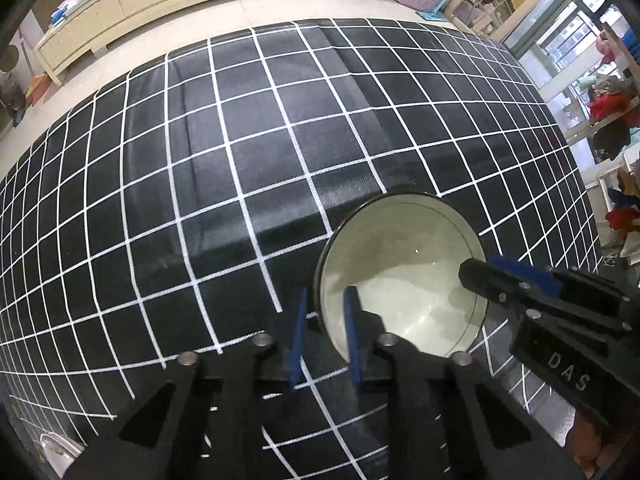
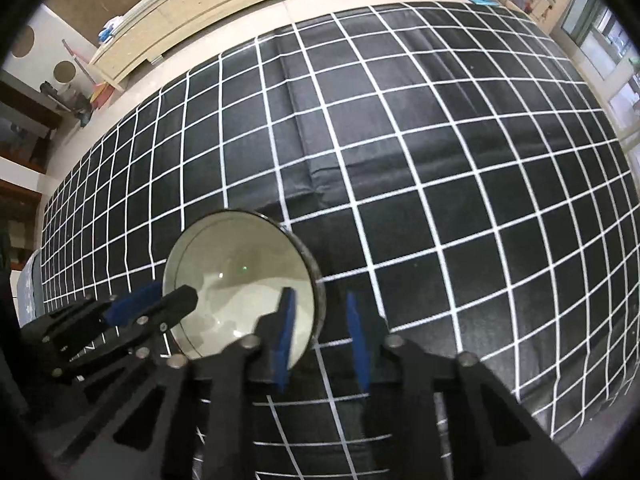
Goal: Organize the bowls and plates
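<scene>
Bowl [image 1: 400,276] rests on black white-gridded cloth [image 1: 200,160], cabinets [image 1: 132,4] beyond.

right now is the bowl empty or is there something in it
Empty. The bowl sits upright on the checked cloth, and both wrist views show only its bare, glossy pale inside, apart from the gripper fingers at its rim.

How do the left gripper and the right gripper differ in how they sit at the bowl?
The left gripper straddles the bowl's left rim, the right gripper its opposite rim. The left gripper's jaws stand narrower than the right gripper's. Both have one blue pad inside, one outside.
</scene>
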Action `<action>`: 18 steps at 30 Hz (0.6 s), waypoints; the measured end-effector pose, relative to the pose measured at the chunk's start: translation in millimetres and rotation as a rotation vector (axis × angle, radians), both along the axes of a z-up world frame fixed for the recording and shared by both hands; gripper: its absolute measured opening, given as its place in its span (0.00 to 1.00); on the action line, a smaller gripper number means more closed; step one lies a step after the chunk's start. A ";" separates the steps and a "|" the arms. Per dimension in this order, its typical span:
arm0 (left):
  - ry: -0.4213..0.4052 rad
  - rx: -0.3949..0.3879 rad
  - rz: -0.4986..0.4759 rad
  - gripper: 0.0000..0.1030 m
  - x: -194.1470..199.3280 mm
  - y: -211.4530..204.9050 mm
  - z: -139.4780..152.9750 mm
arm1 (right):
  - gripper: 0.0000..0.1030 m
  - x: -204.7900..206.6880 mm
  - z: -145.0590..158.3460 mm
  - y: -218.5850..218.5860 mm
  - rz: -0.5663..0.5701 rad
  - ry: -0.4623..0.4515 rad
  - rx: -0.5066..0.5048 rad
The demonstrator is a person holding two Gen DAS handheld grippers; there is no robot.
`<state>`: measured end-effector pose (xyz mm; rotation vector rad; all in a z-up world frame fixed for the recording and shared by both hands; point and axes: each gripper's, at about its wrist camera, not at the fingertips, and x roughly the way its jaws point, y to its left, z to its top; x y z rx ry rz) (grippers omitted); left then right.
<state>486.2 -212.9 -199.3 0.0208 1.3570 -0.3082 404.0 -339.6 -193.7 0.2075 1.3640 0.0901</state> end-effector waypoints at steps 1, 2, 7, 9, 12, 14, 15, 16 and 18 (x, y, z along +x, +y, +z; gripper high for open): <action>-0.017 0.022 0.008 0.07 0.3 -1.2 0.1 | 0.16 0.2 -1.7 0.6 0.004 0.007 -0.004; -0.024 0.035 0.000 0.06 0.0 -2.0 -0.5 | 0.14 0.3 -4.1 0.7 0.007 0.011 -0.019; -0.019 0.038 -0.004 0.06 -3.8 2.4 -1.3 | 0.10 -3.5 -2.9 8.2 0.030 0.002 -0.056; -0.017 0.053 -0.010 0.06 -7.8 8.3 -1.7 | 0.10 -6.8 -2.2 16.0 0.047 0.004 -0.070; -0.001 0.066 -0.018 0.06 -15.0 20.8 -2.2 | 0.10 -12.4 -2.5 23.8 0.058 0.009 -0.060; 0.010 0.083 -0.020 0.06 -19.5 36.5 -3.8 | 0.10 -16.6 -3.2 32.0 0.077 0.011 -0.049; 0.012 0.088 -0.019 0.06 -22.7 42.6 -4.4 | 0.10 -16.2 -4.3 36.4 0.090 0.012 -0.049; 0.014 0.091 -0.016 0.06 -25.3 50.5 -6.1 | 0.10 -18.4 -4.6 43.4 0.104 0.014 -0.050; 0.020 0.086 0.005 0.06 -32.5 71.1 -7.2 | 0.10 -23.6 -4.8 55.2 0.124 0.018 -0.049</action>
